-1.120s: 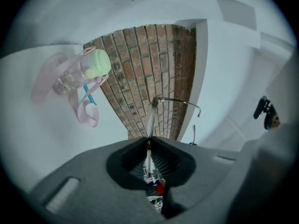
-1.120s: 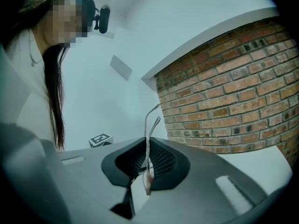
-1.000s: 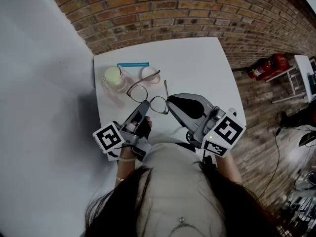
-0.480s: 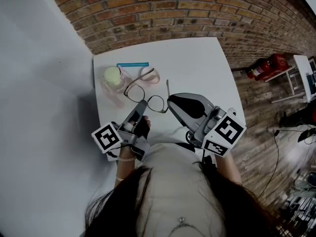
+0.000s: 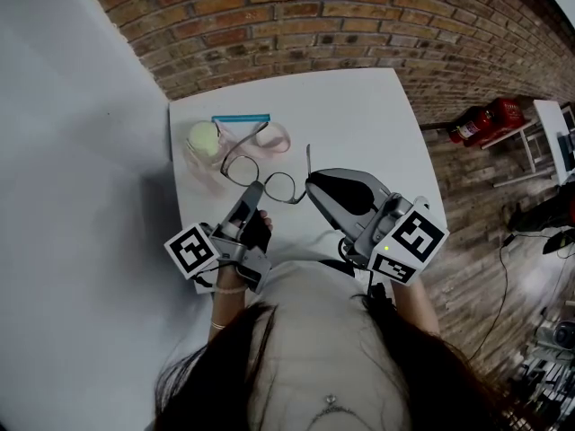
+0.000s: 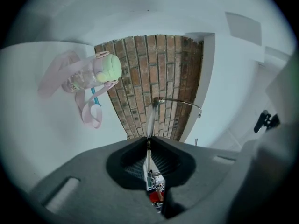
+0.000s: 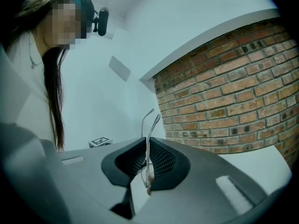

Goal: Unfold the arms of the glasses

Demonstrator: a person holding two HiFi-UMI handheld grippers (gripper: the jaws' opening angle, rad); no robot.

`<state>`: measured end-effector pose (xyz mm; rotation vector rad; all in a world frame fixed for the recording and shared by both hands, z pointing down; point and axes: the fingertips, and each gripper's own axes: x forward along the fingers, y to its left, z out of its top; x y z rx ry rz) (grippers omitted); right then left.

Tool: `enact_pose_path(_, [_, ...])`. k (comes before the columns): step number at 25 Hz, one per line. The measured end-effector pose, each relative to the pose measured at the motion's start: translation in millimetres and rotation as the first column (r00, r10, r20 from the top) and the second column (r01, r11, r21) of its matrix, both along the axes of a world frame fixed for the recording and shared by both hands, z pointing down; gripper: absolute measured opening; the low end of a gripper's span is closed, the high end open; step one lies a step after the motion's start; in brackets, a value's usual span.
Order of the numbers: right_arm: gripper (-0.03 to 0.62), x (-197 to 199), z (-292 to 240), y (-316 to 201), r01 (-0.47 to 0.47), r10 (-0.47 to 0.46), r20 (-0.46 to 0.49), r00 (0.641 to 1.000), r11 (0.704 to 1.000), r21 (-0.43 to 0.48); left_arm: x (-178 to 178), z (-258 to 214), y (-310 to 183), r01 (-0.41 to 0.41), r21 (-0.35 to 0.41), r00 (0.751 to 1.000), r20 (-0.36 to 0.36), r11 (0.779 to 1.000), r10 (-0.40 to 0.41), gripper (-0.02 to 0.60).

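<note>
Thin-rimmed glasses (image 5: 259,171) hang above the white table (image 5: 359,115), held between both grippers. My left gripper (image 5: 255,189) is shut on the frame between the lenses; in the left gripper view the rim (image 6: 150,120) runs up out of the closed jaws, with one arm (image 6: 180,101) bending off to the right. My right gripper (image 5: 311,185) is shut on the right arm (image 5: 308,162), near its hinge end. In the right gripper view that arm (image 7: 149,139) stands upright out of the closed jaws, and the other arm's tip shows just behind it.
A clear pink bottle with a pale green lid (image 5: 205,139) and a pink strap (image 5: 269,138) lies at the table's far left, a blue bar (image 5: 241,118) behind it. A brick wall (image 5: 359,25) lies beyond. Red items (image 5: 485,122) stand to the right.
The left gripper has drawn the frame a little to the left and away from me. The gap between the lenses and the arm held by the right gripper has widened.
</note>
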<state>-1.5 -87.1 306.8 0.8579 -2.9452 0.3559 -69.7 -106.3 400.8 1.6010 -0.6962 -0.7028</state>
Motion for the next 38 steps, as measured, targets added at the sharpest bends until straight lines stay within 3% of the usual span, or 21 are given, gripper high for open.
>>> enact_pose_path(24, [0.031, 3.4, -3.0, 3.9, 0.003, -0.003, 0.006, 1.0, 1.0, 0.002, -9.0, 0.6, -0.9, 0.051, -0.03, 0.997, -0.059, 0.998, -0.053, 0.023])
enact_pose_path(38, [0.032, 3.0, -3.6, 5.4, 0.009, -0.009, 0.01, 1.0, 1.0, 0.015, -9.4, 5.8, -1.7, 0.058, -0.038, 0.997, -0.057, 0.998, -0.06, 0.021])
